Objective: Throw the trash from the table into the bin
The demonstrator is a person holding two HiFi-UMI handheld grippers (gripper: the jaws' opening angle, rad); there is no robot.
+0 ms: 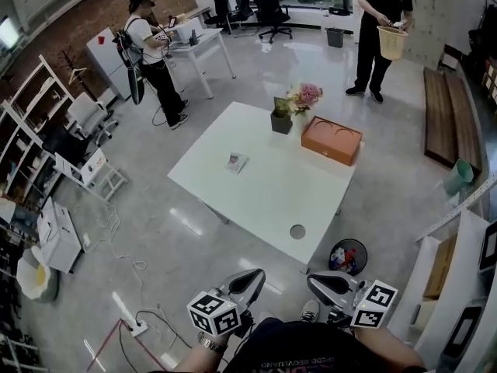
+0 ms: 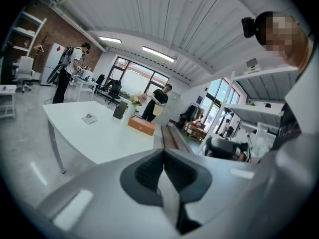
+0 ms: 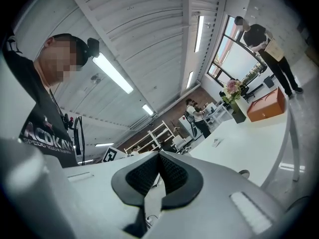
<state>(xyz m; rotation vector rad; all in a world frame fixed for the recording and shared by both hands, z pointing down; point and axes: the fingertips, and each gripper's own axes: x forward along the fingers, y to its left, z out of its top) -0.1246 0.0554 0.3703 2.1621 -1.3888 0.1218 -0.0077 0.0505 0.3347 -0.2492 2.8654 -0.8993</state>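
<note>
While the left gripper (image 1: 251, 278) and the right gripper (image 1: 315, 283) are both closed and empty, the small wrapper (image 1: 237, 162) lies near the table's (image 1: 272, 204) left corner, and the bin (image 1: 347, 256) stands by its near corner; nothing seems started.

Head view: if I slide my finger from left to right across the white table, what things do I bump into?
small flat packet → flower pot → orange box
</note>
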